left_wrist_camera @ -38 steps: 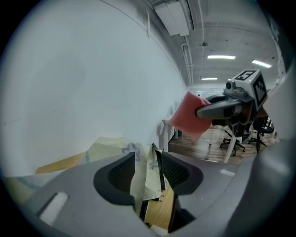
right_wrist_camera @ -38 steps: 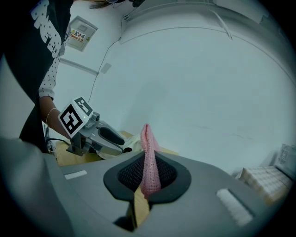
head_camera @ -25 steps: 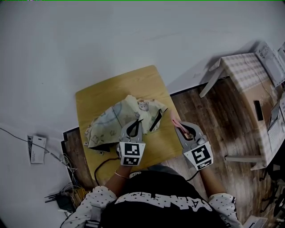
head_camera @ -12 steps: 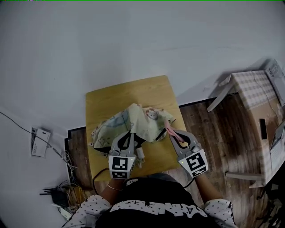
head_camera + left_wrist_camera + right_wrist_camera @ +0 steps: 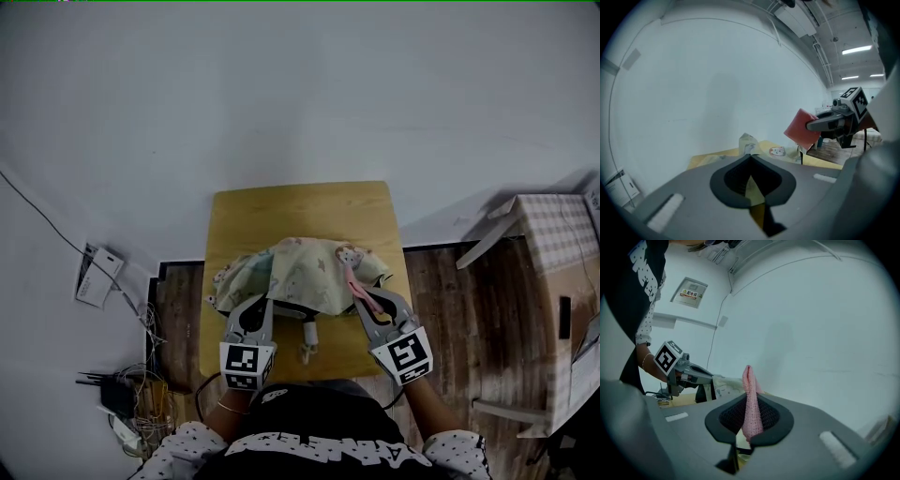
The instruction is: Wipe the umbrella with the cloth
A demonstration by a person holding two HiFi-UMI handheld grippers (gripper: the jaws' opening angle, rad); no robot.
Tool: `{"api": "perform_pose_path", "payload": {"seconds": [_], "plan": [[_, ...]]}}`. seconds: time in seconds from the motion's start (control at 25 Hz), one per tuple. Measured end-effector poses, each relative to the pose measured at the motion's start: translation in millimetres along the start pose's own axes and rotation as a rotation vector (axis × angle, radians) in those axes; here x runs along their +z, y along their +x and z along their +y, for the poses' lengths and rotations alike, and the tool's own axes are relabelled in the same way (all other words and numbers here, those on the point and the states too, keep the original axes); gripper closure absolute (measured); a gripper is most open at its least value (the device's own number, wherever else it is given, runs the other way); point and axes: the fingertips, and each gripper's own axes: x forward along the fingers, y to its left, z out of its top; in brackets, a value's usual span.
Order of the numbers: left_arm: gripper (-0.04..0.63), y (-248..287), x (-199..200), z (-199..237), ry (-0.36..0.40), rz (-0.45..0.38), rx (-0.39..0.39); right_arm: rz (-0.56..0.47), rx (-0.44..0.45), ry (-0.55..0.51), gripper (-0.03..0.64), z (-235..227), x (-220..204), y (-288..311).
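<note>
**Left gripper pinches the umbrella, right gripper clamps the cloth**

Left gripper (image 5: 264, 303) has its jaws fully closed, with a thin fold of the pale printed canopy caught between them. In its own view, a yellowish sliver of that fabric sits in the seam where the jaws meet. Right gripper (image 5: 362, 296) is also closed, on a pink cloth (image 5: 353, 277). The cloth stands up from between its jaws as a narrow folded strip and touches the right edge of the umbrella (image 5: 305, 272).

The umbrella lies collapsed and rumpled across the near half of a small wooden table (image 5: 300, 211), and the two grippers flank it at the side nearest the person. Its fabric is cream with small cartoon figures. The table stands against a white wall, on a dark wooden floor (image 5: 441, 309). A tangle of cables (image 5: 131, 403) lies to the left, and a box under a checked cover (image 5: 553, 234) stands to the right.
</note>
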Motion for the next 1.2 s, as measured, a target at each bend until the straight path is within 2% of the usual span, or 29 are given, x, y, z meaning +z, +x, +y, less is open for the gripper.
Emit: {"api": "perform_pose_path", "payload": {"seconds": [0.16, 0.28, 0.36, 0.52, 0.68, 0.84, 1.08, 1.2], "plan": [[0.597, -6.6, -15.4, 14.4, 0.01, 0.014, 0.03, -0.012, 0.013, 0.019, 0.583, 4.5, 1.9, 10.4], [0.597, -9.7, -29.0, 21.1, -0.037, 0.032, 0.031, -0.009, 0.01, 0.031, 0.583, 6.4, 0.4, 18.3], [0.597, -13.2, -38.5, 24.4, -0.054, 0.042, 0.022, -0.007, 0.006, 0.031, 0.583, 8.9, 1.3, 23.0], [0.597, -15.4, -43.8, 25.7, -0.032, 0.051, -0.033, 0.004, -0.013, 0.019, 0.583, 13.3, 8.5, 38.8], [0.597, -18.0, -48.7, 27.2, -0.026, 0.058, -0.103, 0.007, -0.001, -0.032, 0.583, 25.4, 21.5, 65.0], [0.597, -18.4, -47.4, 19.0, 0.019, 0.047, -0.167, 0.01, 0.017, -0.077, 0.583, 35.0, 31.2, 89.5], [0.597, -20.2, -51.0, 22.4, 0.033, 0.074, -0.192, 0.03, 0.077, -0.197, 0.583, 55.1, 36.1, 119.2], [0.597, -21.8, -46.3, 23.4, 0.002, 0.08, -0.202, 0.047, 0.103, -0.215, 0.583, 61.0, 32.0, 132.1]]}}
